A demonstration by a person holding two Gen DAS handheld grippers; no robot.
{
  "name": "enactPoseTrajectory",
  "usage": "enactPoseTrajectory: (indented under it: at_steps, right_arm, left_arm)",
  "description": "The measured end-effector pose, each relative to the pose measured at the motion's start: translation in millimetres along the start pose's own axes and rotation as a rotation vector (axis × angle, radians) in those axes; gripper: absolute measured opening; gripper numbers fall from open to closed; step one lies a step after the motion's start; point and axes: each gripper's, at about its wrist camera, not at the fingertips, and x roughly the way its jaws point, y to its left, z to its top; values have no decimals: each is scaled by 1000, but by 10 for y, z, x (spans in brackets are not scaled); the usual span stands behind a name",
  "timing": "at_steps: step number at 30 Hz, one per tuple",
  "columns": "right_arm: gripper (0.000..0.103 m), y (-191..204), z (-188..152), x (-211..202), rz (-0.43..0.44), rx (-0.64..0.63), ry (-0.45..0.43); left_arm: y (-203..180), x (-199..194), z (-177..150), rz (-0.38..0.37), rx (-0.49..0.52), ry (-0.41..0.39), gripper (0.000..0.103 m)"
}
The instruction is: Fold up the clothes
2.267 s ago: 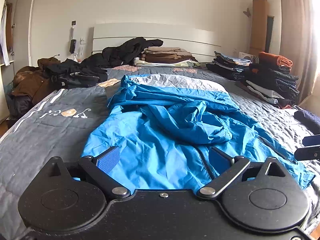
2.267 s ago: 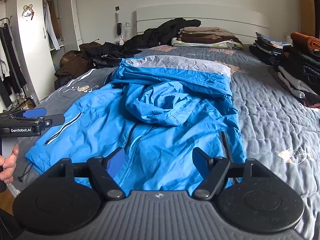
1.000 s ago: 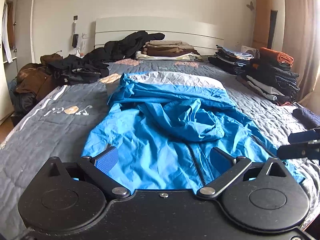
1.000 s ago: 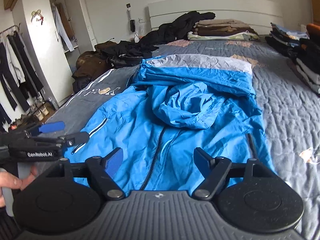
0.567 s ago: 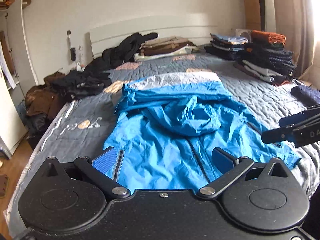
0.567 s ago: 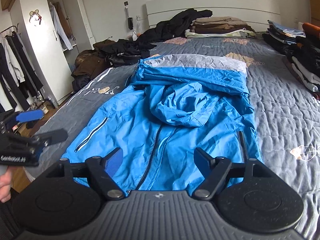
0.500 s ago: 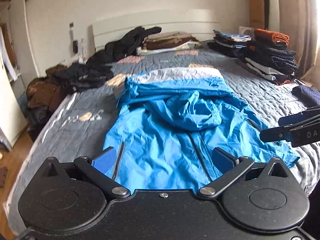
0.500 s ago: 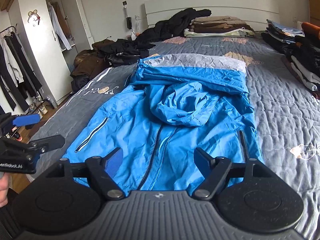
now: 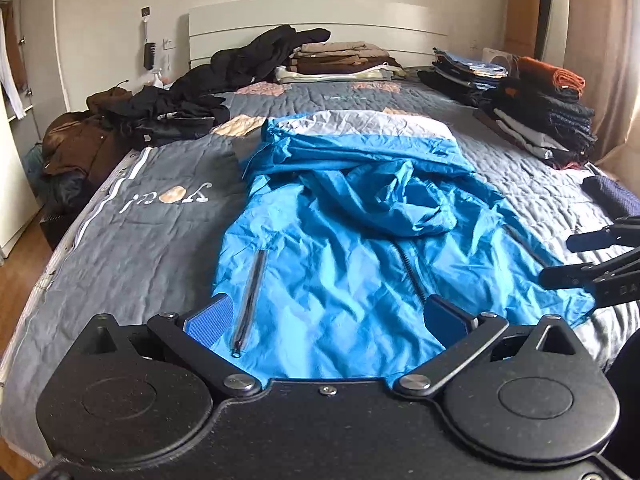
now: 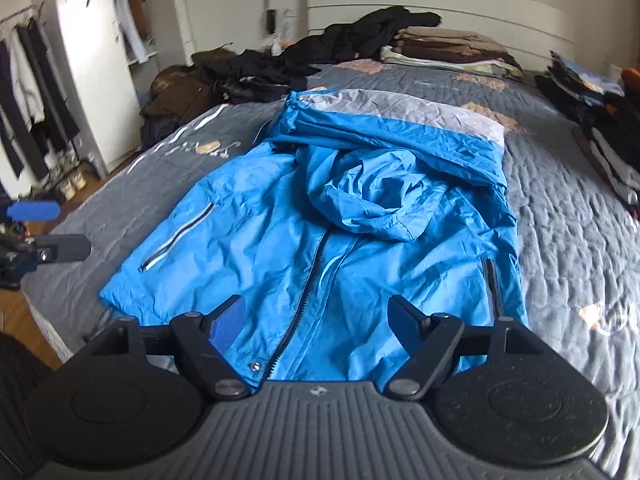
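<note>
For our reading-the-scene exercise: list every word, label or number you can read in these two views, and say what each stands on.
"DA": white letters, cut off by the picture's edge, on the right gripper, seen in the left wrist view.
"youi" or similar: white letters, upside down, on the grey bedspread; the reading is unsure.
The same print in the right wrist view: too blurred to read.
Nothing legible on the blue jacket.

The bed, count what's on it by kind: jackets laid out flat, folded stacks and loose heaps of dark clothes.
Blue jacket laid out flat: 1
Folded stacks: 2, one by the headboard, one along the right edge
Loose dark heap: 1
Total: 4
</note>
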Motion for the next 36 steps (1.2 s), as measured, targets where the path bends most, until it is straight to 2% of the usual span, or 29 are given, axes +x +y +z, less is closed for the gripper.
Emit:
enactPoseTrajectory:
  at_steps: [3,6,11,15,18,22,24,27,31,33,35,36]
  right_arm:
    - [77,-8,-6,50,-23,-26,10]
    - [77,-31,-72,119,-30,-2,16]
    - [77,-144,-243,217,-40,-8,49]
    - [77,-432,-331,239,10,30,80]
    - [77,-618,-367,272,-2,36,101]
    - [77,-827,-402,338,4,58,120]
    - [77,-926,-407,386,18,83,129]
    - [77,-1051,-422,454,14,95,136]
    - [77,-1251,-433,527,-3,102,167]
    - [77,-1381,-429,511,-3,108,172]
    - [77,-1514,-422,489,-1,114,177]
    - [77,-1577,-419,479,-1,118,185]
  left_arm:
    - [34,72,-52,16,-34,-22,102]
    - [-22,172,-110,28,-7,-33,102]
    - [84,357,-101,-51,36,53,102]
    - [387,437,-5,-74,40,114,102]
    - [650,500,26,-75,59,161,102]
    - [994,685,-85,-119,40,238,102]
    - [1119,819,-176,-135,23,284,98]
    - [1271,988,-286,-187,-35,334,85]
    - [1368,1117,-362,-256,-80,353,79]
    - [1415,1173,-380,-279,-95,362,74]
    - [1468,1221,-404,-301,-123,376,63]
    - [1491,1242,-421,-310,-136,384,62]
